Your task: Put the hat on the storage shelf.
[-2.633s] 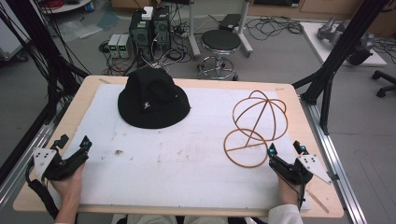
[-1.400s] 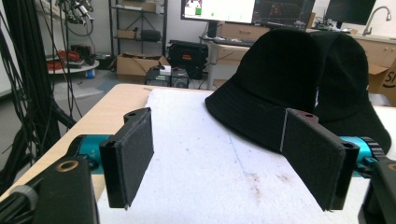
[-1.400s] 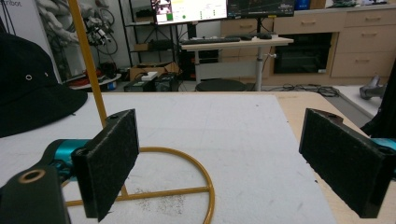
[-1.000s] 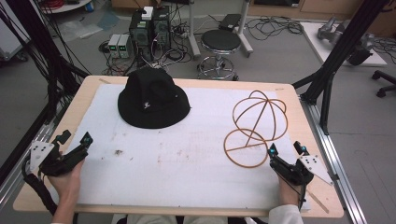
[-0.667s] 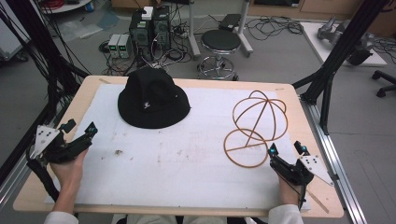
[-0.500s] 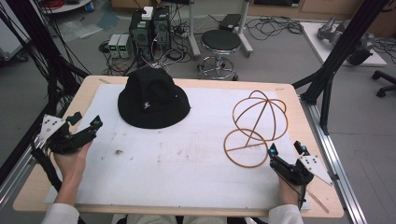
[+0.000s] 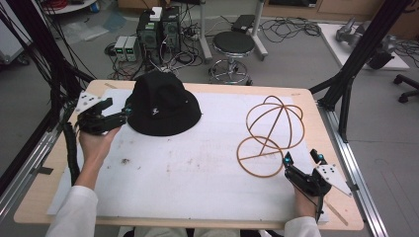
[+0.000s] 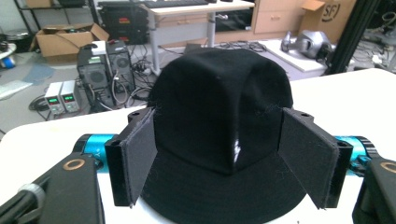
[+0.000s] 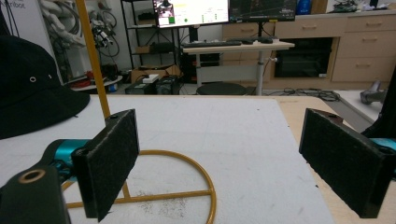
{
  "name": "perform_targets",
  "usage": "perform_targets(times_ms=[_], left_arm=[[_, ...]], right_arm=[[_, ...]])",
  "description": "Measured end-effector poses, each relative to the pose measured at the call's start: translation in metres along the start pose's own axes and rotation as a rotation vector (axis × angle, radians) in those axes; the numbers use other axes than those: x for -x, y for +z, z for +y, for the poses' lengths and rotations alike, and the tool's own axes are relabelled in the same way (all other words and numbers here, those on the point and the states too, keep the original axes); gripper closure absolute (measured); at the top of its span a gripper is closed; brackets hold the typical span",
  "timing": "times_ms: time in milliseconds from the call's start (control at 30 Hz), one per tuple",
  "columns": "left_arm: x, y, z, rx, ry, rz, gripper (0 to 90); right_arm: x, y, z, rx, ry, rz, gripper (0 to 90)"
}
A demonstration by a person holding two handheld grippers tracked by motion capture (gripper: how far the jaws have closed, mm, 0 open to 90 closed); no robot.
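A black bucket hat [image 7: 163, 102] lies crown up at the back left of the white mat [image 7: 197, 168]. My left gripper [image 7: 117, 109] is open at the hat's left brim, level with the table. In the left gripper view the hat [image 8: 219, 93] sits between the two spread pads [image 8: 137, 154], with the brim under them. A gold wire hat stand [image 7: 272, 128] stands at the right of the mat. My right gripper [image 7: 302, 159] rests open just in front of the stand's base ring. The right gripper view shows the ring [image 9: 212, 196] and the hat [image 9: 28, 88] beyond my right gripper [image 9: 229, 154].
The wooden table's edge [image 7: 346, 207] runs close beside the right hand. Black frame posts [image 7: 346, 84] rise at both table sides. A stool [image 7: 233, 47] and computer boxes [image 7: 158, 24] stand on the floor behind.
The left hand has carried its open gripper from the front left edge forward to the hat's left brim. The right gripper, hat and stand have stayed put.
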State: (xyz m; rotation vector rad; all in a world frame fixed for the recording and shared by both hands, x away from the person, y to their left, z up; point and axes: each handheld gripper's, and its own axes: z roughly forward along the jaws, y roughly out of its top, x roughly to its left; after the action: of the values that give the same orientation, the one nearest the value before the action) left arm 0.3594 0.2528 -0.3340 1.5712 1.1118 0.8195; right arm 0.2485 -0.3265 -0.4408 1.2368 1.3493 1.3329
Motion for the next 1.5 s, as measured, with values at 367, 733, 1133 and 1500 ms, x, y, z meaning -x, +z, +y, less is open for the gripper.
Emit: perform_targets(times_ms=[367, 733, 1133, 1500], left_arm=[[0.015, 0.042, 0.015, -0.097, 0.031, -0.02, 29.3], [0.022, 0.091, 0.002, -0.171, -0.067, -0.032, 29.5], [0.018, 0.122, -0.015, -0.217, -0.156, 0.048, 45.8], [0.024, 0.127, -0.022, -0.186, -0.104, 0.02, 85.5]], right_arm=[[0.002, -0.001, 0.0, 0.003, 0.019, 0.006, 11.3], [0.003, -0.002, 0.001, 0.008, 0.027, 0.011, 11.3], [0.004, -0.001, 0.0, 0.006, 0.025, 0.019, 11.3], [0.005, -0.001, -0.001, -0.003, 0.04, 0.014, 11.3]])
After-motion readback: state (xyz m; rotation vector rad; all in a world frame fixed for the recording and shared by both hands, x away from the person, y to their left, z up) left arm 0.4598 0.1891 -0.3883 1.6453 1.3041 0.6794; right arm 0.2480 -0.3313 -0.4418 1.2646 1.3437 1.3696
